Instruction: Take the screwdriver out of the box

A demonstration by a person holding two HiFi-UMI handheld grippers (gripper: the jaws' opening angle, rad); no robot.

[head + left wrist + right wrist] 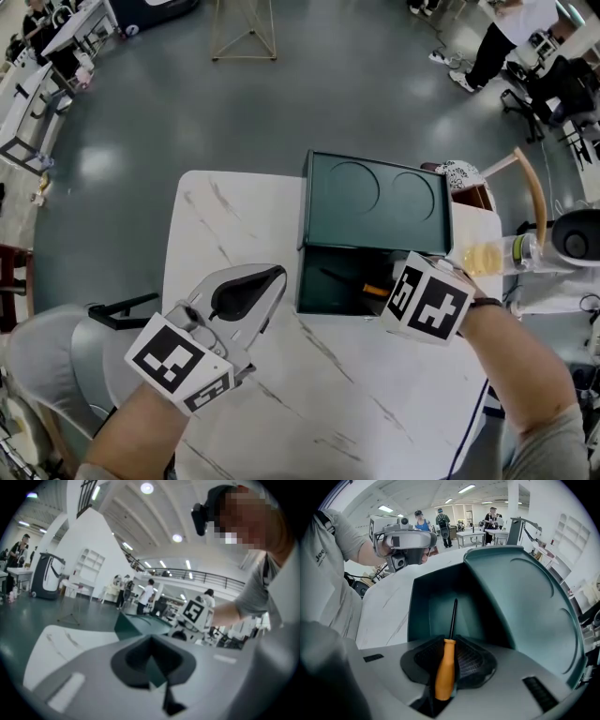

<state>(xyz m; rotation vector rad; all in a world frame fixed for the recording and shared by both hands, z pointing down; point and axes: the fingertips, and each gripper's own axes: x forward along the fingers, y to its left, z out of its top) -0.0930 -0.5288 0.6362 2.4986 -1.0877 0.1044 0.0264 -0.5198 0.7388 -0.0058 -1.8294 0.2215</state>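
Orange-handled screwdriver (446,667), dark green box (375,199), marbled table (225,246)

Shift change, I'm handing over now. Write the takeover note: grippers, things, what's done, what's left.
Right gripper: fingers shut on the orange handle of the screwdriver; its shaft points into the open green box.
Left gripper: shut, empty, over the white table, left of the box.
Done: grasp made.
Left: lift the screwdriver clear of the box.

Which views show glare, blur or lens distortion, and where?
Head view: ceiling lights glare off the floor. Left gripper view: the left gripper, close to the lens, is soft. Right gripper view: the screwdriver is fairly sharp; the box lid bows.
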